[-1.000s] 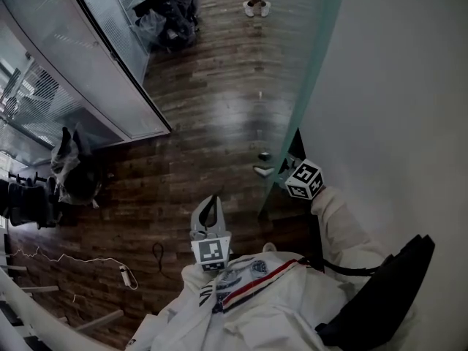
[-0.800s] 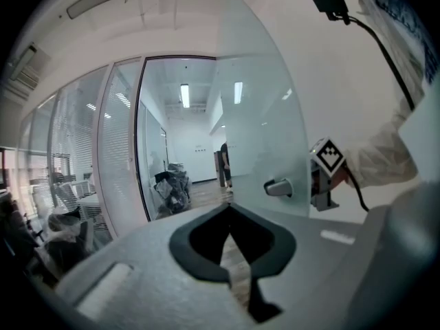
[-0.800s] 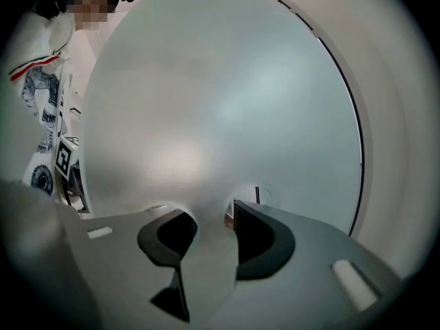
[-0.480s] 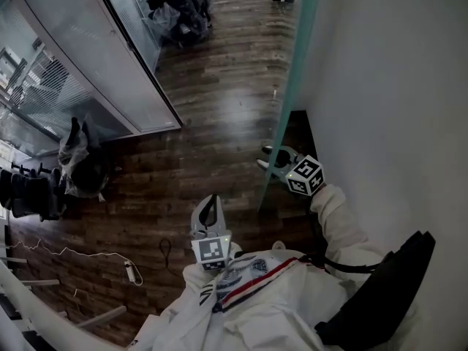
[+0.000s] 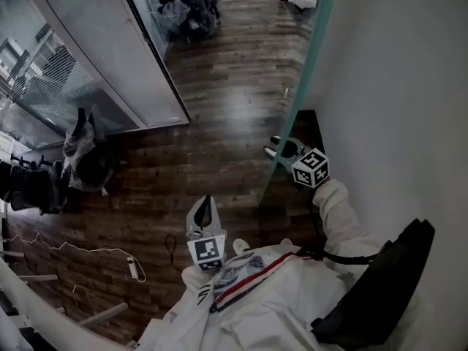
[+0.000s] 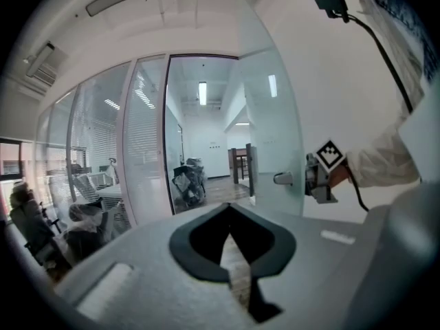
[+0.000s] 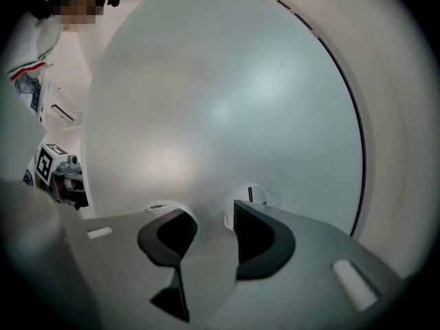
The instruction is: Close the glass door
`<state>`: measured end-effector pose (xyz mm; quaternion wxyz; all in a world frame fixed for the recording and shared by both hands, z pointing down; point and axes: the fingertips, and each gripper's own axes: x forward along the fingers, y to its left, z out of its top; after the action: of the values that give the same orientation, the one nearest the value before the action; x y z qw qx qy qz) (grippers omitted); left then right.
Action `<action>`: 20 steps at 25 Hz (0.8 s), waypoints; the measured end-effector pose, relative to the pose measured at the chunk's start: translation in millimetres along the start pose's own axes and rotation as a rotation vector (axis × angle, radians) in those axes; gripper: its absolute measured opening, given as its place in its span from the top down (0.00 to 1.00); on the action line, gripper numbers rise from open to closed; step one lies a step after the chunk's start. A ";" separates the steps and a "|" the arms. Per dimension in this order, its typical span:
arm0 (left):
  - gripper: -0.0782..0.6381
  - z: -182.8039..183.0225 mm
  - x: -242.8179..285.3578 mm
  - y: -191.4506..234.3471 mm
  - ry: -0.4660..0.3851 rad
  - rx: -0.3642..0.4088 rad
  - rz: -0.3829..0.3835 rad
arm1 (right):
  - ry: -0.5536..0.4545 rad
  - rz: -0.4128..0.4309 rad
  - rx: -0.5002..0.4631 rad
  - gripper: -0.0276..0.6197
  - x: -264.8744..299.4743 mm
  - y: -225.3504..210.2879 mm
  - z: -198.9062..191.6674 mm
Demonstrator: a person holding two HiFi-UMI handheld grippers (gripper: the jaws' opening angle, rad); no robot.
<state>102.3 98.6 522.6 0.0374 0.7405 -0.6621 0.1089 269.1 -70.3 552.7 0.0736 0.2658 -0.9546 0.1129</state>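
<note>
Swung since the earlier frame, the glass door [image 7: 206, 102] stood ajar beside the white wall [image 5: 395, 86]. Right hand-held gripper [image 5: 283, 149] was clamped on the door handle [image 6: 282, 178]. Left hand-held gripper [image 5: 205, 203] hung above the floor [image 5: 219, 115], jaws together, empty.

Dark plank floor [image 5: 219, 115], glossy mid-room, carries a thin white cable [image 5: 66, 248] running to a small white plug block [image 5: 134, 268] (dark cord loop [image 5: 170, 244] just beside it), a bagged heap [image 5: 88, 167] at left, and a second heap [image 5: 191, 12] farther off.
</note>
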 end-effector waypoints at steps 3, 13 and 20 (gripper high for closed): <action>0.89 -8.3 -11.6 28.0 0.015 -0.018 0.037 | -0.004 -0.019 0.003 0.71 10.8 0.5 4.5; 0.89 -34.8 -49.6 87.5 0.037 -0.072 0.128 | 0.004 -0.089 0.019 0.71 56.6 2.2 10.7; 0.89 -43.6 -58.4 111.0 0.053 -0.072 0.170 | 0.009 -0.092 0.009 0.71 94.5 6.3 18.7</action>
<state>-18.2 150.8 542.9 0.0722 0.6765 -0.7250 0.1072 184.2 -116.2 552.5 0.0818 0.3095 -0.9404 0.1149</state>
